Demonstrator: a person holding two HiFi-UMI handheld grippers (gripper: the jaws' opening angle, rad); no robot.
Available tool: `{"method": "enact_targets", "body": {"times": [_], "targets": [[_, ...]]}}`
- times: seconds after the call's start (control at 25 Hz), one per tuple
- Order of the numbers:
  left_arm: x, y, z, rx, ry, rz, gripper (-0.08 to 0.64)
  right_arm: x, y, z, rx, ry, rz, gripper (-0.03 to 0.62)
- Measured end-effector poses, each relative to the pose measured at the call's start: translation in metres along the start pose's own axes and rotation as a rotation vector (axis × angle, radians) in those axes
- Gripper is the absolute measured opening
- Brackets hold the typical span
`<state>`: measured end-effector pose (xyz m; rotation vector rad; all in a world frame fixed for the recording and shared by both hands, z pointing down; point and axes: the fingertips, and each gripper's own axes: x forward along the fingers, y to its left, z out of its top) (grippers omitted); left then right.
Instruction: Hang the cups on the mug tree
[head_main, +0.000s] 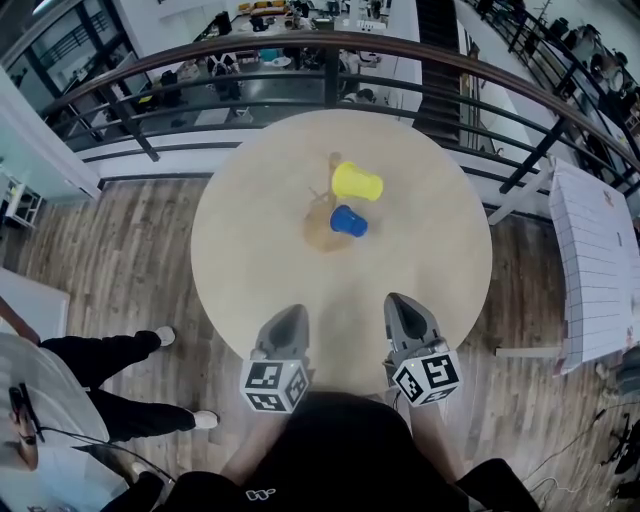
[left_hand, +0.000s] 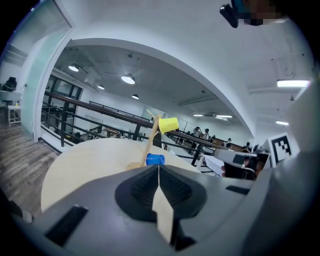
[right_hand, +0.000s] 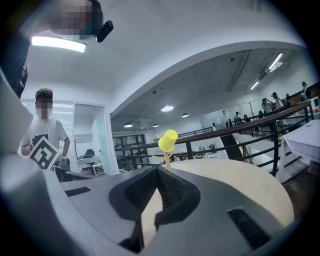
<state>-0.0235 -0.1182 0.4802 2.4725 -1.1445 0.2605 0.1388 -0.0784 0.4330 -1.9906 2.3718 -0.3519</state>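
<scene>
A wooden mug tree stands at the middle of the round beige table. A yellow cup and a blue cup hang on its pegs. Both grippers hover over the table's near edge, well short of the tree. My left gripper is shut with nothing in it, and so is my right gripper. In the left gripper view the shut gripper points at the blue cup and the yellow cup. In the right gripper view the shut gripper sits below the yellow cup.
A dark railing curves behind the table, with a lower floor beyond it. A white table stands at the right. A person's legs in black trousers are on the wooden floor at the left.
</scene>
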Motion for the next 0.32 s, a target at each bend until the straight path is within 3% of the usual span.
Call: {"method": "enact_targets", "body": {"times": [0.32], "targets": [[0.0076,-0.0055,0.0019,0.004,-0.012,0.002,0.014,0.0006,-0.0082,-0.0004,-0.005,-0.007,0.007,0.009]]}}
